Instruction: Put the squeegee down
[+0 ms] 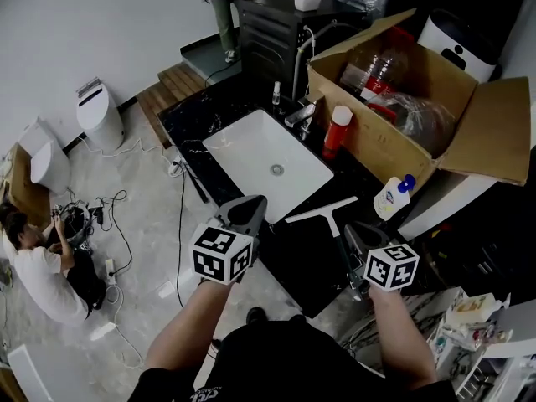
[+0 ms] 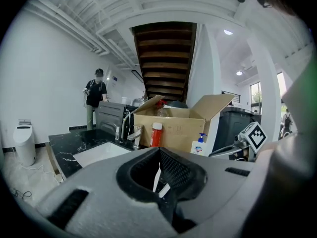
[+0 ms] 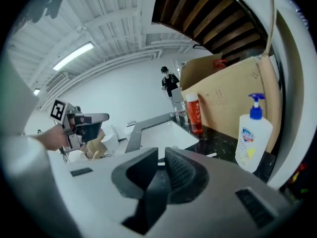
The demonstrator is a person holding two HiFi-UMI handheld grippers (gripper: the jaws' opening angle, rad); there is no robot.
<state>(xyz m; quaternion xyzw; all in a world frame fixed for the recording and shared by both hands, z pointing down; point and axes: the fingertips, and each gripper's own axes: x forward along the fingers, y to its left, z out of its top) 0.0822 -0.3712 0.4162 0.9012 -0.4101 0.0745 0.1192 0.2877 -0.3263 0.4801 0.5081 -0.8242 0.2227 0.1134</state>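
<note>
One black tabletop (image 1: 289, 260) is carrying the white sink (image 1: 276, 162), and the squeegee (image 1: 322, 211) is lying flat just beside it, blade toward the sink, handle running back toward the person's right side. The right hand-held gripper (image 1: 358, 233) is sitting at the handle's end, jaws seemingly pinching it; likely only letting go remains. The left hand-held gripper (image 1: 250, 208) is hovering farther off, jaws all but together, empty.

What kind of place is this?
Probably a workshop or showroom for bathroom things, not a home bathroom: a sink sits in a black counter, toilets stand loose on the floor, and cables and a cardboard box lie about.
</note>
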